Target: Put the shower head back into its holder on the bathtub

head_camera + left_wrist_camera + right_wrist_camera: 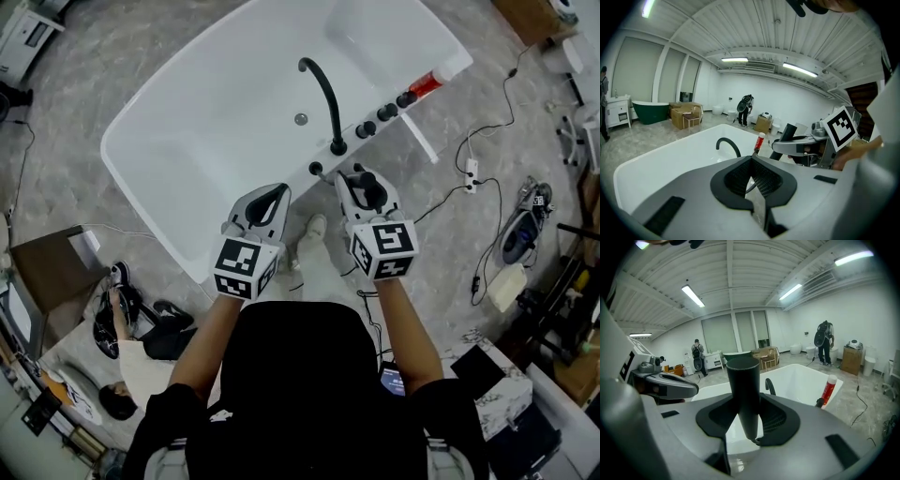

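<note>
Shower head [372, 191] first: in the head view you hold it in the right gripper [364, 182], standing just outside the tub [216, 131] rim, near the small black holder [316, 170] beside the faucet [323, 94]. The left gripper [277, 195] hangs close by over the rim with its jaws drawn together and nothing in them. A red bottle [427, 82] lies on the far ledge, well apart. In the left gripper view the pad tips meet at the front and only the tub [661, 161] shows through the gap behind them; the shower head [789, 132] rises from the right gripper across from you. In the right gripper view the jaws are clamped on the shower head [743, 394], a plain black cylinder standing upright between the pads, with the faucet [769, 386] and bottle [828, 389] beyond. It looks rigid and fairly light, but smooth and round, so it may twist or slide in the pads. Your mid-body grip seems sound; leave the lower end free to enter the holder. Any hose below it may tug as you lower it.
</note>
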A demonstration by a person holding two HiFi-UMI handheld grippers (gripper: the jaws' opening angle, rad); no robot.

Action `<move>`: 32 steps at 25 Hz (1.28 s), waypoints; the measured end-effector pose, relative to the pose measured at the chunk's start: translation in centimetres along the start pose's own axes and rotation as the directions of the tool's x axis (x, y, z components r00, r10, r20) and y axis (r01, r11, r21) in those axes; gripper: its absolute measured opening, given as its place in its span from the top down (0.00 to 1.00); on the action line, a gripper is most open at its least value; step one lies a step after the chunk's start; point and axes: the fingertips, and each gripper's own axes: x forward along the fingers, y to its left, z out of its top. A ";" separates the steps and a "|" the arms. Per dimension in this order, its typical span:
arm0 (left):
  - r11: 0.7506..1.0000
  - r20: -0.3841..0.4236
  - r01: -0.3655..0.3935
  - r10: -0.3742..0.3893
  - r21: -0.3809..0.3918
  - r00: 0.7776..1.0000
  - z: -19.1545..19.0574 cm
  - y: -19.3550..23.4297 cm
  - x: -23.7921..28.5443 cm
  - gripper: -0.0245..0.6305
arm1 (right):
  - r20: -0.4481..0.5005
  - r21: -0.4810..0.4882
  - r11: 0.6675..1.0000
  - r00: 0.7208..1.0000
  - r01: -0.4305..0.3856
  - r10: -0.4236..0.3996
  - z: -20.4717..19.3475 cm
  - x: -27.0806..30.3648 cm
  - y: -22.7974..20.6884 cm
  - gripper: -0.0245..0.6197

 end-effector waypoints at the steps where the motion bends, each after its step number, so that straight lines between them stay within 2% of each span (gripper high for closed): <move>1: 1.000 -0.007 -0.004 0.004 -0.004 1.000 -0.4 0.4 0.3 0.94 | -0.010 -0.002 1.000 1.000 -0.004 0.004 -0.4 0.4 -0.1 0.74; 17: 0.999 -0.113 -0.003 -0.003 -0.054 0.994 -7.4 2.6 7.6 0.94 | -0.144 -0.002 0.999 0.989 -0.045 0.044 -8.0 6.8 -2.9 0.74; 23: 0.995 -0.137 -0.054 0.042 -0.080 0.990 -10.1 4.6 8.5 0.94 | -0.221 -0.037 0.997 0.973 -0.069 0.060 -12.0 8.0 -2.9 0.74; 32: 0.994 -0.158 -0.078 0.065 -0.074 0.985 -12.5 6.9 10.4 0.94 | -0.283 -0.050 0.995 0.957 -0.089 0.072 -16.1 11.7 -3.5 0.74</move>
